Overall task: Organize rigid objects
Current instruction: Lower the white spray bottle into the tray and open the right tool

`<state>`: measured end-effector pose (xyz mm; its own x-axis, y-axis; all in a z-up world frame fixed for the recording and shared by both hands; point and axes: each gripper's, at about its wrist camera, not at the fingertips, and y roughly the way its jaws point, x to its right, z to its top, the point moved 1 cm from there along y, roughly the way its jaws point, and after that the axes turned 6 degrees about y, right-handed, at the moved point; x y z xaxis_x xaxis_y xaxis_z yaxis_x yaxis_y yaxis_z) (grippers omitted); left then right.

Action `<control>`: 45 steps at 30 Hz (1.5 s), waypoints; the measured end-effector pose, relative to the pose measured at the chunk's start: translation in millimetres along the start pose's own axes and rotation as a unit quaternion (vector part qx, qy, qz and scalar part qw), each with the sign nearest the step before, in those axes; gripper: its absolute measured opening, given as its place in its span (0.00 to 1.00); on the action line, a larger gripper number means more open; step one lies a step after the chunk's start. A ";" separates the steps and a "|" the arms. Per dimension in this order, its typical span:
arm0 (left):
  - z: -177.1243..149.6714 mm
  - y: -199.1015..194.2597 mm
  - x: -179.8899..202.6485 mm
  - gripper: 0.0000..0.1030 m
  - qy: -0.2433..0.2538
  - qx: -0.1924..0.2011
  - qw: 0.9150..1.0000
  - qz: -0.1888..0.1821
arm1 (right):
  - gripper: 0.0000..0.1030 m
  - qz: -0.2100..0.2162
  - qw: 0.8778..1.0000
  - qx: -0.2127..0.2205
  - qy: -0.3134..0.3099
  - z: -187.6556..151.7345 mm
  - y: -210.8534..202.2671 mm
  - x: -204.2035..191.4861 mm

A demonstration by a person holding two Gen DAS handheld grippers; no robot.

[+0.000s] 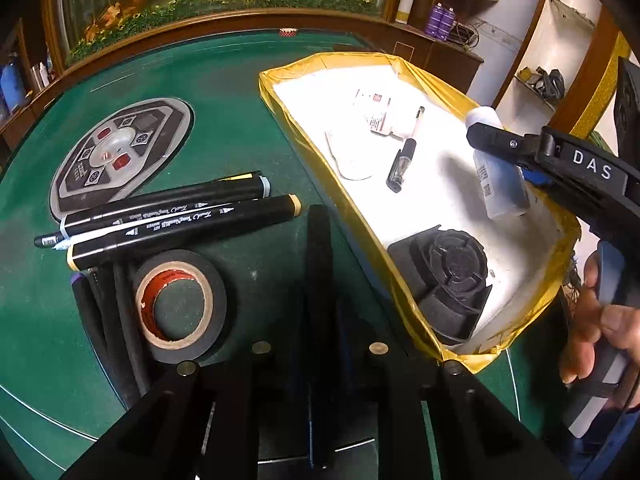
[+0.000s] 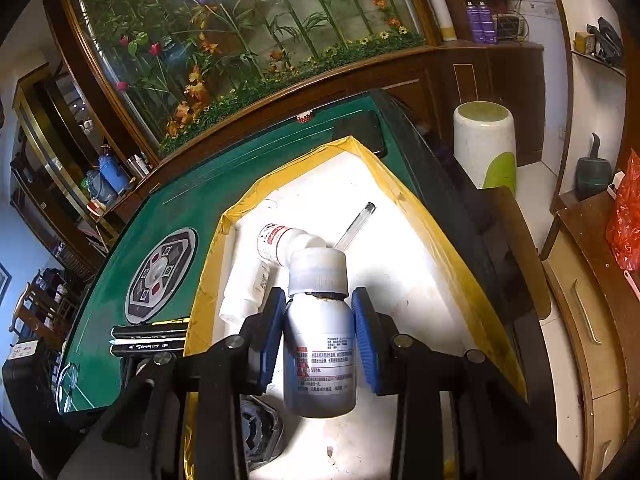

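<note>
My left gripper point(image 1: 322, 308) is shut on a black marker point(image 1: 320, 240) that sticks out past the fingertips, low over the green felt table point(image 1: 248, 128) beside the tray. Just left of it lie two black markers point(image 1: 168, 204), a thin pen and a black tape roll point(image 1: 180, 304). My right gripper point(image 2: 320, 336) is shut on a small dark-filled bottle point(image 2: 320, 344) with a white cap, its blue pads point(image 2: 270, 332) pressing both sides. It holds the bottle point(image 1: 500, 176) over the white tray with a yellow taped rim point(image 1: 280, 96).
In the tray point(image 2: 208, 264) lie a red-labelled white bottle point(image 1: 374, 110), another white bottle point(image 2: 244, 296), a clear pen point(image 1: 404, 156) and a black round part point(image 1: 444, 284). A control panel point(image 1: 120, 152) sits in the table's middle. More black pens point(image 1: 116, 312) lie under the tape. A hand point(image 1: 596, 320) grips the right handle.
</note>
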<state>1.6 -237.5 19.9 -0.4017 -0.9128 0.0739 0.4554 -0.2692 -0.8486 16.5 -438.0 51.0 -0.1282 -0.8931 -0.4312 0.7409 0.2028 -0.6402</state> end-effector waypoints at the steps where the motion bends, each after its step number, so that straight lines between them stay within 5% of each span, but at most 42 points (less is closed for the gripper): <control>1: -2.2 -2.5 -1.4 0.13 -0.002 -0.001 1.000 -0.001 | 0.32 0.000 1.000 0.000 0.001 0.2 -0.2 0.1; 7: -5.2 -35.3 -15.5 0.13 -0.025 0.029 0.999 -0.015 | 0.32 -0.009 1.000 0.000 0.003 0.5 -0.2 2.2; 13: 25.9 -64.4 -2.7 0.14 -0.027 0.067 0.996 -0.060 | 0.32 -0.030 1.000 -0.005 0.005 -0.2 3.3 4.7; 21: 81.4 -9.4 27.1 0.13 -0.067 0.043 0.987 -0.139 | 0.32 -0.032 0.999 -0.007 0.010 -0.1 4.6 6.6; 31: 90.1 23.9 24.6 0.14 -0.098 0.026 0.983 -0.151 | 0.32 -0.051 0.998 -0.029 -0.016 -4.5 14.2 0.3; 45: 80.1 -10.9 6.3 0.18 -0.108 0.049 0.978 -0.174 | 0.33 -0.034 0.999 0.019 -0.002 -0.5 -4.3 0.2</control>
<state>57.7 -265.0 71.6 -0.3732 -0.8014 0.4673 0.3995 -0.5935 -0.6987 13.0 -438.9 53.4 -0.1778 -0.9057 -0.3850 0.7548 0.1255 -0.6439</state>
